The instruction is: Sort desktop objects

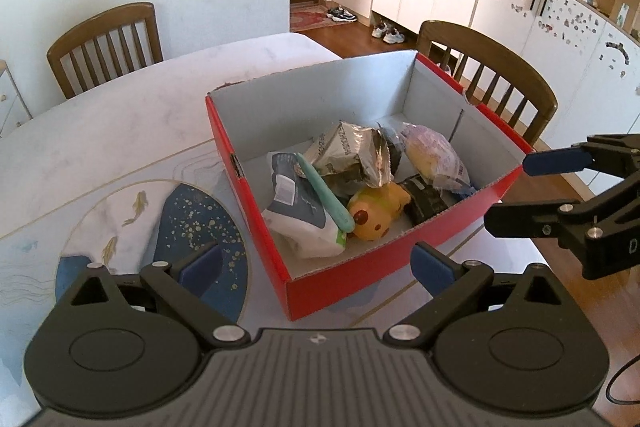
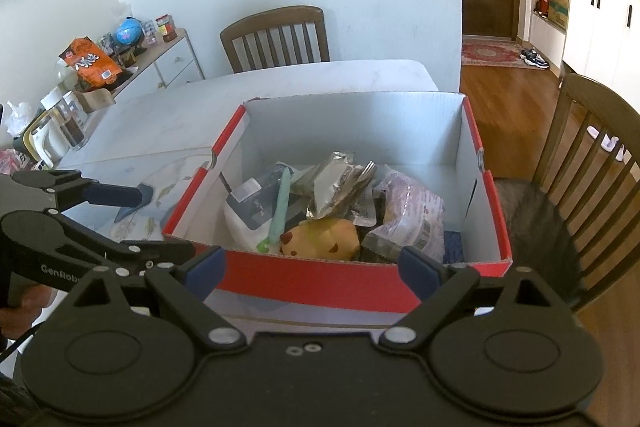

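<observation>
A red cardboard box [image 1: 256, 211] with a white inside stands on the table; it also shows in the right wrist view [image 2: 320, 281]. In it lie a yellow plush toy [image 1: 378, 213], a teal pen-like stick [image 1: 326, 193], a silver foil packet [image 1: 352, 157], a white and blue pouch [image 1: 298, 215] and a clear-wrapped pastry [image 1: 434, 155]. My left gripper [image 1: 316, 267] is open and empty, just before the box's near corner. My right gripper [image 2: 312, 267] is open and empty at the box's near wall; it shows in the left wrist view [image 1: 516, 187] to the right of the box.
The white table carries a placemat with a blue and gold fish pattern [image 1: 192, 227] left of the box. Wooden chairs stand at the far side [image 1: 108, 43] and the right side [image 1: 492, 75]. A side cabinet with jars and snacks [image 2: 100, 67] stands to the left.
</observation>
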Available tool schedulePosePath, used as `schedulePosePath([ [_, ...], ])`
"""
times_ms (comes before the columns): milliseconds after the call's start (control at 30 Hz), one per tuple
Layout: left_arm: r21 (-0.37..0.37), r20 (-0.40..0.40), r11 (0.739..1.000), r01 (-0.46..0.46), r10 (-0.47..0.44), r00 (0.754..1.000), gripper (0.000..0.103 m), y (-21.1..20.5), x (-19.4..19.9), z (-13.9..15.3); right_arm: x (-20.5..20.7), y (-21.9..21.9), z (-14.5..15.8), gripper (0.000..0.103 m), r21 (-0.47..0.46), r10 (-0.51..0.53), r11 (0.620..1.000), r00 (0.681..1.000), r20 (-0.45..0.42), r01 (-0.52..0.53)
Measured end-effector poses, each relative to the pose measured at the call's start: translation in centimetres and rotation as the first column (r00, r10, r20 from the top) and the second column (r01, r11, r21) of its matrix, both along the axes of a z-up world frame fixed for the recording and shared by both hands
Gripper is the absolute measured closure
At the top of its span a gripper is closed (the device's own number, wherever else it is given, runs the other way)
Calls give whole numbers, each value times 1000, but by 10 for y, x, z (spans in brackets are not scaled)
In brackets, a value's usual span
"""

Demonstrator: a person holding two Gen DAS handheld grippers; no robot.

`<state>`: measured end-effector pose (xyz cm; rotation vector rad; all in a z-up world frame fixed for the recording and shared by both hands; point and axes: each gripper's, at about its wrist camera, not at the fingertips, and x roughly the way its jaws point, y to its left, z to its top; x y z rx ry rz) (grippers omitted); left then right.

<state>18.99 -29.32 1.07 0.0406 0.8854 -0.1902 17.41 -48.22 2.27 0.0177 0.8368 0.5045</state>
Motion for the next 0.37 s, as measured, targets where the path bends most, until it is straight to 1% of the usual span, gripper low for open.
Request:
schedulePosePath([
  [367, -1, -10, 1000, 7, -7, 1000, 2, -2, -6, -3, -3, 1, -3, 10, -3, -1, 1000, 1000, -15, 1],
])
